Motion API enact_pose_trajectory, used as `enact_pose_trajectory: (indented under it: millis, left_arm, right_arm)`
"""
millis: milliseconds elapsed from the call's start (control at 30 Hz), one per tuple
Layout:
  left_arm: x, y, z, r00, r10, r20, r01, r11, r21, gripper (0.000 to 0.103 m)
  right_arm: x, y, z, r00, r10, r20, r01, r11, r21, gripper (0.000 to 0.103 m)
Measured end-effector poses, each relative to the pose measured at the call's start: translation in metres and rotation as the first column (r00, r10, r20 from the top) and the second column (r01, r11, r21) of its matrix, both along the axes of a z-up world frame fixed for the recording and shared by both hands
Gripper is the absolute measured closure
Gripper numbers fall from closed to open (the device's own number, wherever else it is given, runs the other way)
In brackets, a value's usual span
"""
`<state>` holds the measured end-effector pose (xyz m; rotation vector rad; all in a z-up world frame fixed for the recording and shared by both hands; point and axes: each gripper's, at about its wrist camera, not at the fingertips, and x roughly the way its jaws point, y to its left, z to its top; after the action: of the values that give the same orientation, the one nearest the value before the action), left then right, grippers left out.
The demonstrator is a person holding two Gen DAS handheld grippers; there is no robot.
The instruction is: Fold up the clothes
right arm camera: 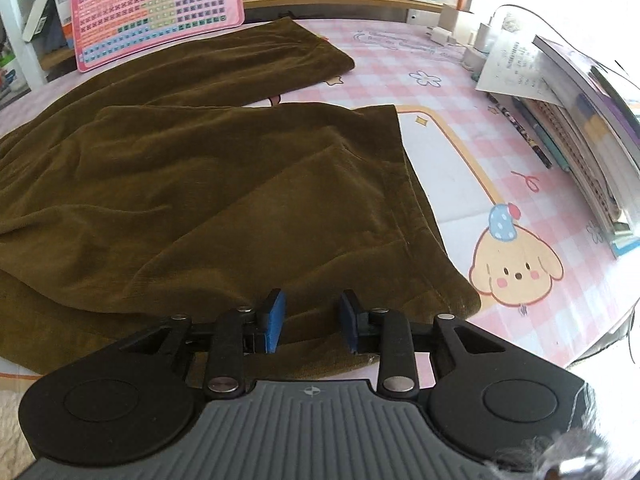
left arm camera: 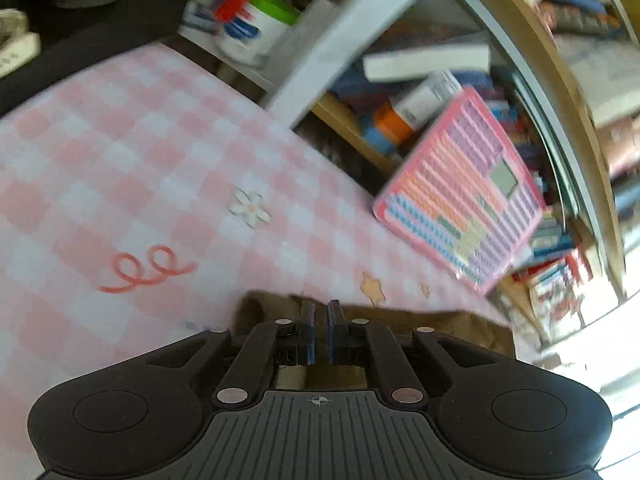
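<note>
Left tongs (left arm camera: 321, 312) nearly closed over brown trousers (right arm camera: 224, 184), right tongs (right arm camera: 312, 308) agape above their near hem.

Bright daylight, glare blown out at the right edges; left wrist view motion-blurred, perhaps shaken.

Left hand-held gripper (left arm camera: 321, 312) nearly closed (narrow gap); right hand-held gripper (right arm camera: 312, 304) spread
</note>
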<state>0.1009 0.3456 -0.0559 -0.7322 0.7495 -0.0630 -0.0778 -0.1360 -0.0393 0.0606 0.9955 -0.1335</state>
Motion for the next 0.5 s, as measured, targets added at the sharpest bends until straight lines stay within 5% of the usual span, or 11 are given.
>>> enact_pose_trajectory:
  millis: [67, 100, 400, 500]
  left_arm:
    - [-0.004, 0.010, 0.002, 0.999, 0.036, -0.001, -0.036, 0.999, -0.011, 0.060]
    - [-0.005, 0.013, 0.002, 0.999, 0.037, -0.005, -0.037, 0.999, -0.012, 0.056]
    - [0.001, 0.006, -0.015, 0.998, 0.009, -0.059, -0.013, 0.997, -0.079, 0.062]
    - [0.006, 0.000, -0.021, 0.998, -0.009, -0.068, 0.002, 0.995, -0.097, 0.078]
  right_arm:
    - [-0.002, 0.000, 0.000, 1.000, -0.014, 0.004, 0.014, 1.000, 0.004, 0.073]
    - [-0.002, 0.000, 0.000, 1.000, -0.020, 0.006, 0.020, 1.000, 0.008, 0.072]
    - [0.001, 0.004, 0.000, 1.000, -0.028, 0.006, 0.028, 1.000, 0.003, 0.069]
    - [0.000, 0.004, -0.001, 0.999, -0.033, 0.008, 0.033, 0.999, 0.005, 0.069]
